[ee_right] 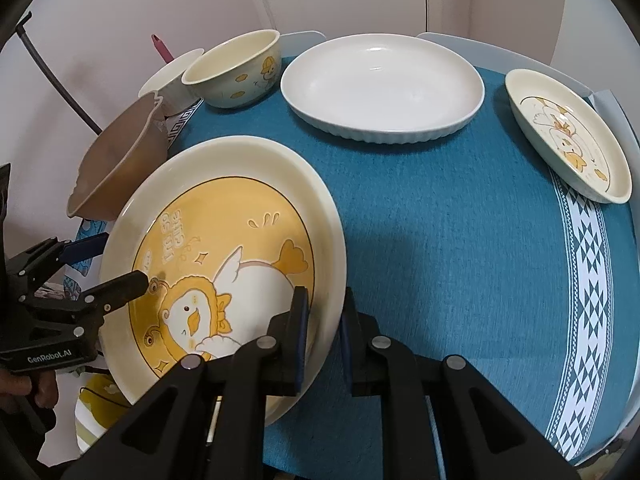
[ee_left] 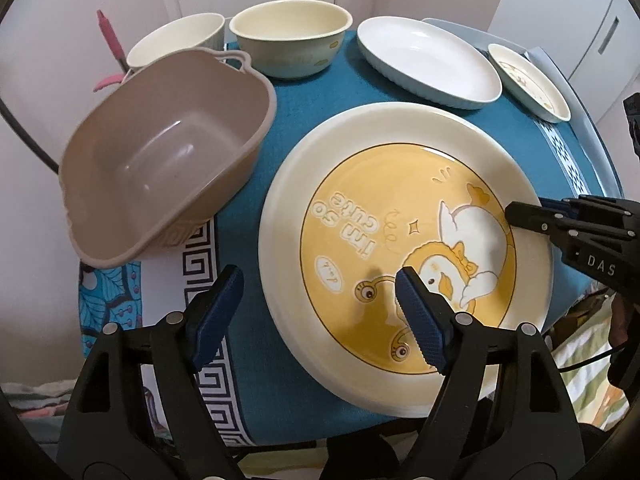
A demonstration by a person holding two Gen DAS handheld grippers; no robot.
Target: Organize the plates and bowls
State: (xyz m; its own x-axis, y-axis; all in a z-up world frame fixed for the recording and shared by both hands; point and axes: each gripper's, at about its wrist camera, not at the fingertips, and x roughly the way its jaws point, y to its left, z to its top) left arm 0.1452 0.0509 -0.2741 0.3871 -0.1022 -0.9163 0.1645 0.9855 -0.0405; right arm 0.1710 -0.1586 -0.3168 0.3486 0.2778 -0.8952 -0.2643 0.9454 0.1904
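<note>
A large cream plate with a yellow duck picture (ee_left: 400, 208) (ee_right: 224, 248) hangs tilted over the front of the table. My right gripper (ee_right: 324, 294) is shut on its rim, one pad on the plate's face and one behind it. In the left wrist view it comes in from the right (ee_left: 516, 212). My left gripper (ee_left: 318, 280) (ee_right: 124, 260) stands open astride the opposite rim. One of its fingers hovers over the yellow centre, the other is outside the rim, and neither pad presses on the plate.
A brown plastic tub (ee_left: 160, 160) (ee_right: 116, 176) sits at the left. Behind it are a white bowl (ee_left: 176, 40) and a cream duck bowl (ee_left: 288, 40) (ee_right: 236, 72). A white oval dish (ee_left: 428, 56) (ee_right: 384, 84) and a small duck plate (ee_right: 568, 136) lie at the back right on the teal cloth (ee_right: 440, 240).
</note>
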